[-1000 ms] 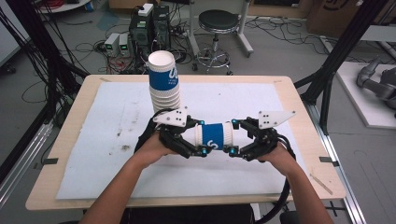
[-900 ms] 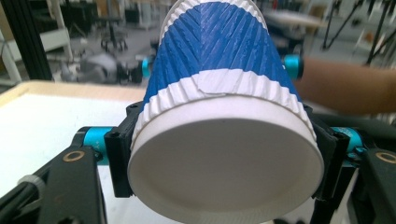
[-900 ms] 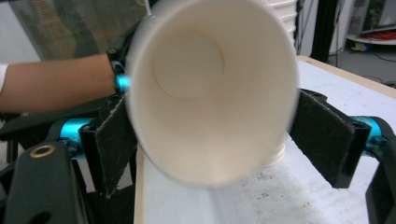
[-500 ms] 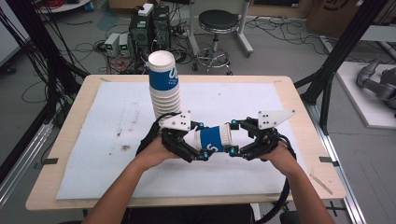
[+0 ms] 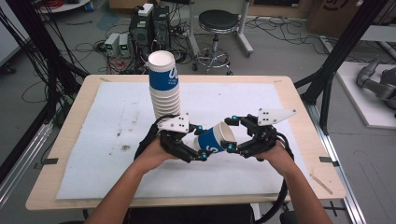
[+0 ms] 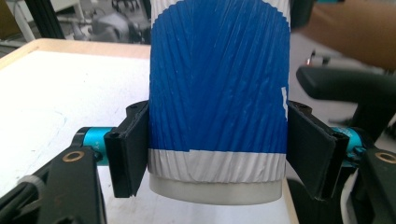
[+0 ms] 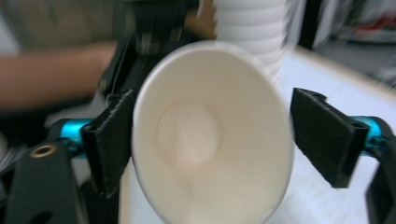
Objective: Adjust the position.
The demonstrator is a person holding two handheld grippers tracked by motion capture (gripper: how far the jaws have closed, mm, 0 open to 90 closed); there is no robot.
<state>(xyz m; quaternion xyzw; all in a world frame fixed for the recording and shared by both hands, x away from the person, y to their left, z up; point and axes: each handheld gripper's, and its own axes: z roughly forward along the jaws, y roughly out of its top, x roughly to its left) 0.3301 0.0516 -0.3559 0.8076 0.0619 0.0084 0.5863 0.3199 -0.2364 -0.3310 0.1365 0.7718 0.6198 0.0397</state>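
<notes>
From my high view, my left hand and its black housing cover the base of the cup (image 5: pixel 214 140), so I cannot see there where the jaws meet it. The left gripper view settles that: the left gripper (image 6: pixel 217 149) is clenched on the cup (image 6: pixel 218 88), a black pad pressed flat against each side of the blue ribbed wall, low down near the white band. The cup's top runs out of that picture.

The cup is held above the white mat (image 5: pixel 107 140), near the front middle of the table (image 5: pixel 299 116), tipped so its open mouth faces the right gripper (image 5: pixel 231 135). In the right gripper view things are blurred — the cup (image 7: pixel 210 135) shows its white inside, with nothing in it that I can make out. Its rim sits between the right jaws; the left pad is at or against the rim, while a clear gap stands before the other pad, so that gripper is released, not squeezing.

Behind the left gripper stands the stack (image 5: pixel 164 86) of nested cups, upright on the mat. Its top cup is open — the inside looks white and bare. The stack's foot is hidden behind the gripper's plate.
</notes>
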